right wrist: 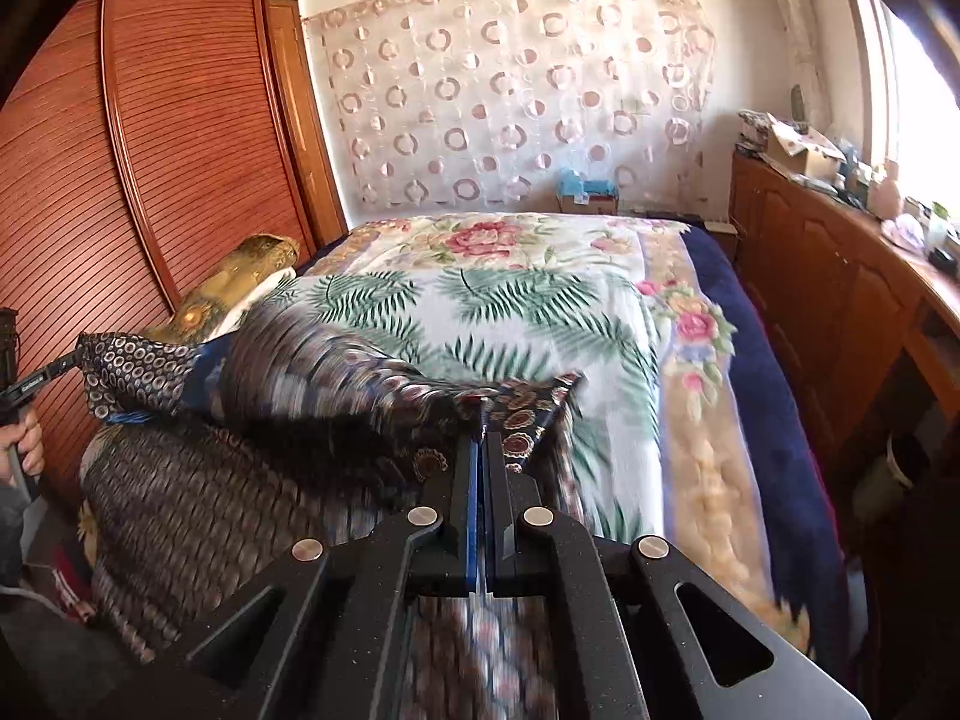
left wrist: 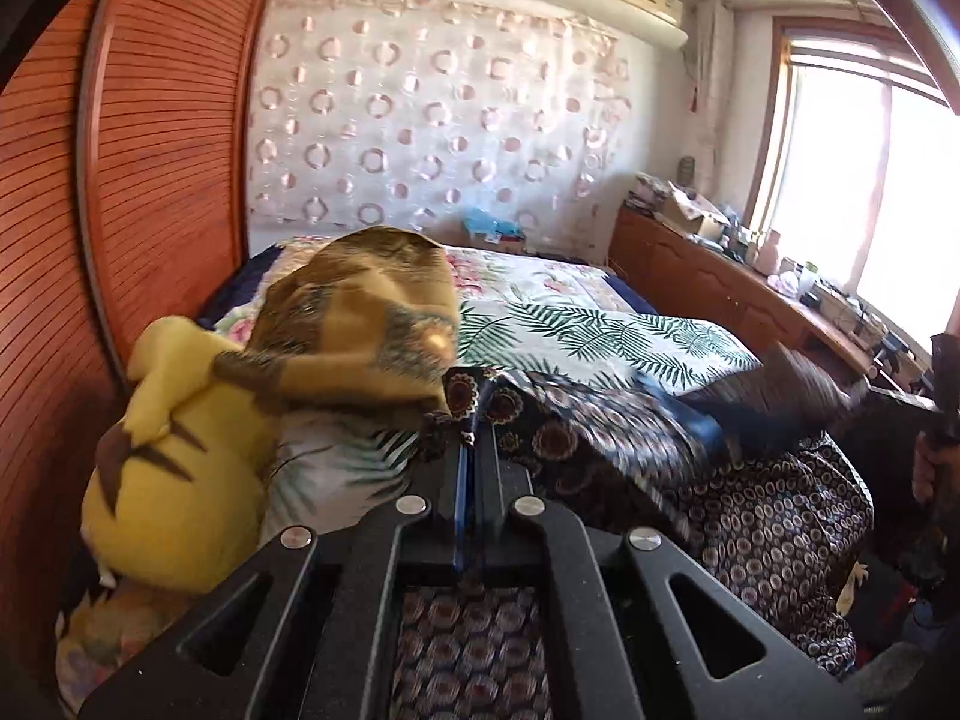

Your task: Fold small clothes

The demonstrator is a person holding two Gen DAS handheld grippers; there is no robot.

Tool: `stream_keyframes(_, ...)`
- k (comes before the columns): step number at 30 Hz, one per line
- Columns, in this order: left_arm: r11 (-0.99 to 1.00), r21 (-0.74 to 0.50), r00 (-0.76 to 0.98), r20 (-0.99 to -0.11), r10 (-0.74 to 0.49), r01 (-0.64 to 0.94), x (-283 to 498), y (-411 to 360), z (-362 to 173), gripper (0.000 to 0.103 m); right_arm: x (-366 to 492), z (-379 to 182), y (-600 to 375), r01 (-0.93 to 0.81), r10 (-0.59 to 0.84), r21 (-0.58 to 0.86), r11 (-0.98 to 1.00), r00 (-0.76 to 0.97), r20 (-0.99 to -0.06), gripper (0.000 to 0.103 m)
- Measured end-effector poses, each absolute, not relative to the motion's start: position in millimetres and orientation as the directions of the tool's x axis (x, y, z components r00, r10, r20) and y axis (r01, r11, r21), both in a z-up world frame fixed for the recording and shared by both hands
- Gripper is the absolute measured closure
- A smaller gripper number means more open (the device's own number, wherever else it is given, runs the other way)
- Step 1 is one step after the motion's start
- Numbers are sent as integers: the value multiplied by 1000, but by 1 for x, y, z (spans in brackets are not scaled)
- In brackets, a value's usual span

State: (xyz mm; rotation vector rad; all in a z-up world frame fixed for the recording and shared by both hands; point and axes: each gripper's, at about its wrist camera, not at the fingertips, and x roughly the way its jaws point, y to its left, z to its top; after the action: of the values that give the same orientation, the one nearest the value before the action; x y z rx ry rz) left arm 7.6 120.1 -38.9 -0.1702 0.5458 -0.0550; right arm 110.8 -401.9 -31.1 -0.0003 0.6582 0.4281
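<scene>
A dark patterned garment [left wrist: 630, 450] with brown circles and blue trim is stretched in the air above the bed, blurred by motion. My left gripper [left wrist: 471, 438] is shut on one corner of it. My right gripper [right wrist: 483, 420] is shut on another corner of the garment [right wrist: 300, 372]. The cloth hangs between both grippers and drapes down over the near edge of the bed. In the right wrist view the left gripper [right wrist: 72, 360] shows at the far left, pinching the cloth. In the left wrist view the right gripper [left wrist: 864, 387] shows at the far right.
The bed has a floral and fern-leaf blanket [right wrist: 510, 312]. A yellow plush toy [left wrist: 174, 468] and a gold pillow [left wrist: 372, 312] lie at the bed's left by the wooden wardrobe [right wrist: 150, 150]. A cluttered wooden cabinet [right wrist: 840, 276] runs along the right under the window.
</scene>
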Motion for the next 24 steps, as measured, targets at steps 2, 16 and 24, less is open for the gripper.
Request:
stream_keyframes(2,981,-193,850,-518,-99,-2,-3,123,-42,101,91,-30,-414,-374,375,135,918,702,-605,102)
stream_keyframes(16,985,-158,799,-601,-37,-73,-50,137,-72,100,26,2,-407,-387,279,5,922,658,-700,102)
stream_keyframes(24,987,-143,807,-591,-24,-75,-50,143,-64,59,35,22,-394,-391,276,-23,920,690,-669,102)
